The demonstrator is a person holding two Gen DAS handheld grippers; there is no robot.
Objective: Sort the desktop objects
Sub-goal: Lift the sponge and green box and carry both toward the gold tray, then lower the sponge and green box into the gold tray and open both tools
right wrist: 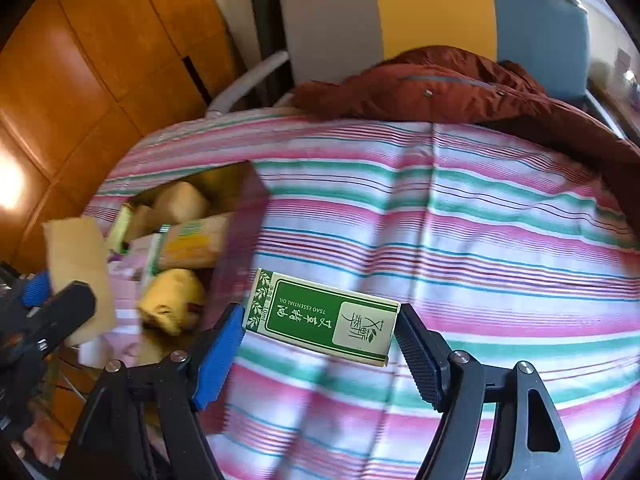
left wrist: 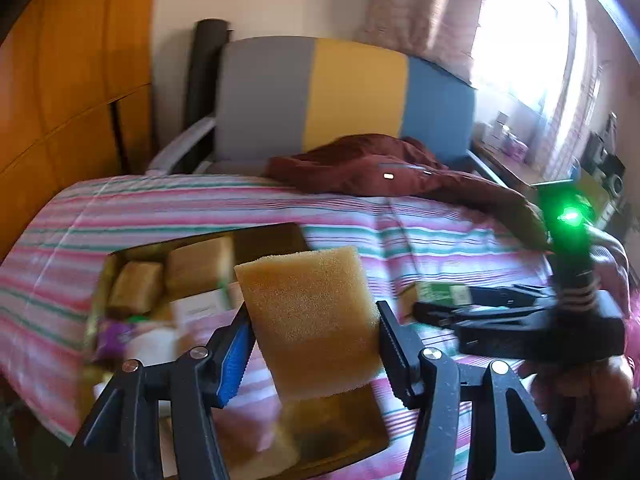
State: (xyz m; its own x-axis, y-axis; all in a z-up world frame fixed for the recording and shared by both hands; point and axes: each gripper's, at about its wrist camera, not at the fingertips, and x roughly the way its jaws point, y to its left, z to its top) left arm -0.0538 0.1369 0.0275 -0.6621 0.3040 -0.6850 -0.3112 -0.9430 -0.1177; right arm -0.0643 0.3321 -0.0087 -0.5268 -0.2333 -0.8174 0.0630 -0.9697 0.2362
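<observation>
My left gripper [left wrist: 314,344] is shut on a yellow sponge [left wrist: 312,320], held above the striped bedcover. The same sponge [right wrist: 78,268] shows at the left of the right wrist view, over a brown box [right wrist: 244,188] full of small items. My right gripper [right wrist: 320,338] is shut on a green and cream essential-oil carton [right wrist: 322,316], gripped by its two ends and lifted off the cover. That carton [left wrist: 440,294] and the right gripper [left wrist: 436,304] appear at the right of the left wrist view. The brown box [left wrist: 280,236] lies behind the sponge.
A pink, green and white striped bedcover [right wrist: 460,240] spreads over the bed. A dark red jacket [left wrist: 380,164] lies at its far side. Behind stand a grey, yellow and blue headboard [left wrist: 352,92] and wooden wardrobe doors [left wrist: 72,80].
</observation>
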